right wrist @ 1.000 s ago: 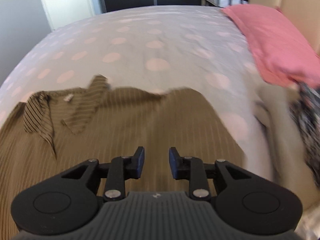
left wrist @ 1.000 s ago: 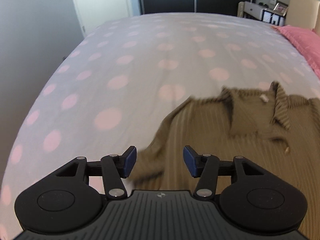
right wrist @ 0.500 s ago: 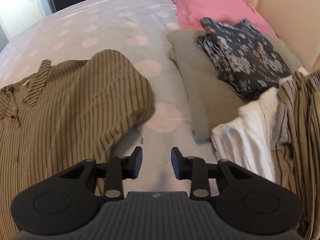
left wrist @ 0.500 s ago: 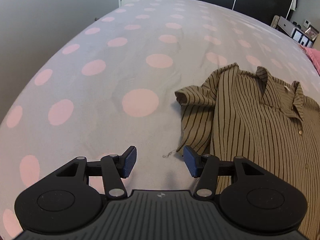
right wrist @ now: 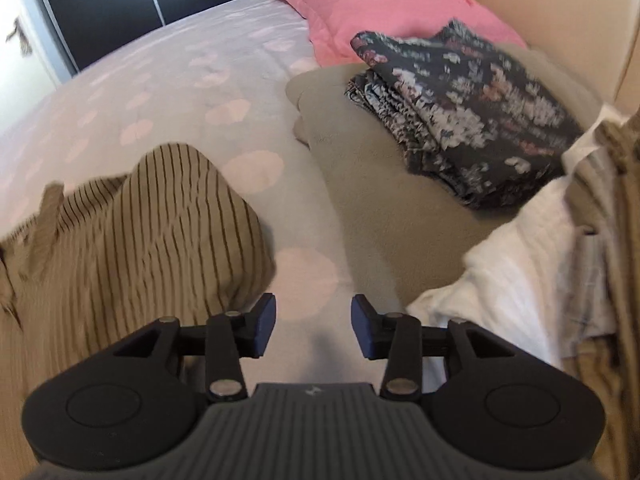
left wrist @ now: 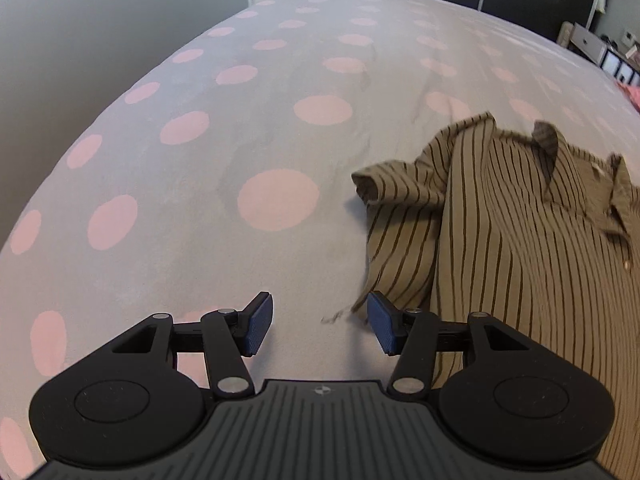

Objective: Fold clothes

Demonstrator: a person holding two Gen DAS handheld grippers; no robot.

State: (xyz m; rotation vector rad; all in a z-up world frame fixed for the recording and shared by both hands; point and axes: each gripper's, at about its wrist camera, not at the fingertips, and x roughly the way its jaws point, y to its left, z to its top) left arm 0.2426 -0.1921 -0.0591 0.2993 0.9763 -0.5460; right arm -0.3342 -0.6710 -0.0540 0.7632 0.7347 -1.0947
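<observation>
An olive shirt with dark stripes (left wrist: 520,232) lies spread on the bed, collar at the far right in the left wrist view. Its left sleeve (left wrist: 400,216) is folded over beside the body. My left gripper (left wrist: 319,330) hangs open over bare sheet at the shirt's left edge, with only a loose thread between its pads. In the right wrist view the shirt's other side (right wrist: 152,240) bulges up at the left. My right gripper (right wrist: 313,330) hovers just right of that bulge, its jaws opening with nothing between them.
The bed has a grey sheet with pink dots (left wrist: 240,140). To the right lie a beige folded cloth (right wrist: 368,168), a dark floral garment (right wrist: 460,120), a white cloth (right wrist: 520,260) and another striped garment (right wrist: 608,200). A pink pillow (right wrist: 380,8) sits by the headboard.
Both grippers have swung outward from over the shirt's middle to its left and right edges. The right gripper's jaws stand wider than before. The shirt now lies flat.
</observation>
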